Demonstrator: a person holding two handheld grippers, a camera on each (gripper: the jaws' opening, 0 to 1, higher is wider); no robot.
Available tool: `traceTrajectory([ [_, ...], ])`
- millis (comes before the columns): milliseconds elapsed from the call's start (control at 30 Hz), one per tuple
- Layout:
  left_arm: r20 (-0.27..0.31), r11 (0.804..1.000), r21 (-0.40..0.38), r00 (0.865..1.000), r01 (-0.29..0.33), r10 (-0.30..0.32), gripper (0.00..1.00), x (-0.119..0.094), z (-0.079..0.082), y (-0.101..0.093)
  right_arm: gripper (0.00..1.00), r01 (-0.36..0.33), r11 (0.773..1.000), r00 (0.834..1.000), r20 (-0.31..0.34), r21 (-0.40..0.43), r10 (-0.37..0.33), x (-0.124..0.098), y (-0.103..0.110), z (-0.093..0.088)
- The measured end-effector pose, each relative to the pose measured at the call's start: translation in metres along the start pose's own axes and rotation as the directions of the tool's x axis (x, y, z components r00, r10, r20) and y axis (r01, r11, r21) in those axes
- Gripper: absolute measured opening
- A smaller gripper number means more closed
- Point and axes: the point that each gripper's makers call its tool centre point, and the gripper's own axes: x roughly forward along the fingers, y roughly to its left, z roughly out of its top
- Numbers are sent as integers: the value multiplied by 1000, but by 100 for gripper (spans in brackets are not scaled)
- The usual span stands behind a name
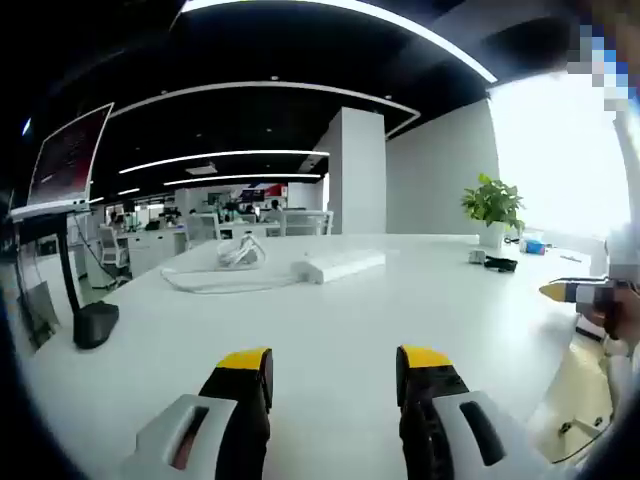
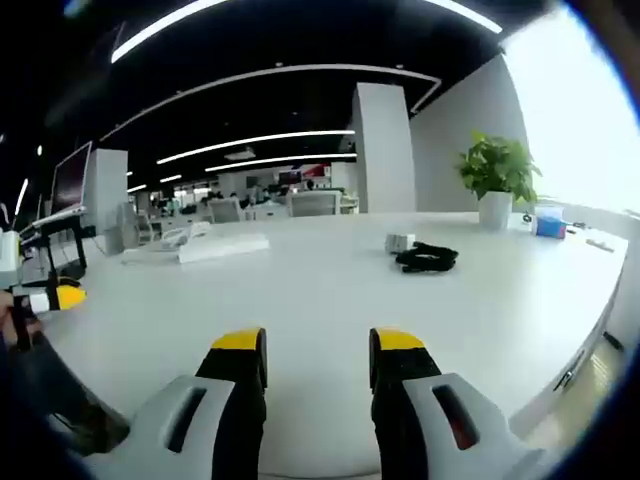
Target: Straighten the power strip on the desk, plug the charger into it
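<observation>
Pwr strip (image 1: 338,266) left of charger (image 2: 425,257)

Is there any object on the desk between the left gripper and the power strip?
Nothing visible. Bare desk lies between the open left gripper and the white power strip. Its coiled cable lies off to the left.

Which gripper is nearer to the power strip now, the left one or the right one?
Left. The left gripper faces the power strip, which lies ahead of it across bare desk. The right gripper sees the strip farther off, toward its left.
</observation>
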Motion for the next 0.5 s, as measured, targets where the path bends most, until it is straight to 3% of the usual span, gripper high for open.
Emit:
traceTrajectory([
  [500, -16, 1000, -12, 1000, -4, 4, 51, 2, -6, 3, 40, -10, 1000, 1000, -7, -4, 10, 1, 3, -2],
])
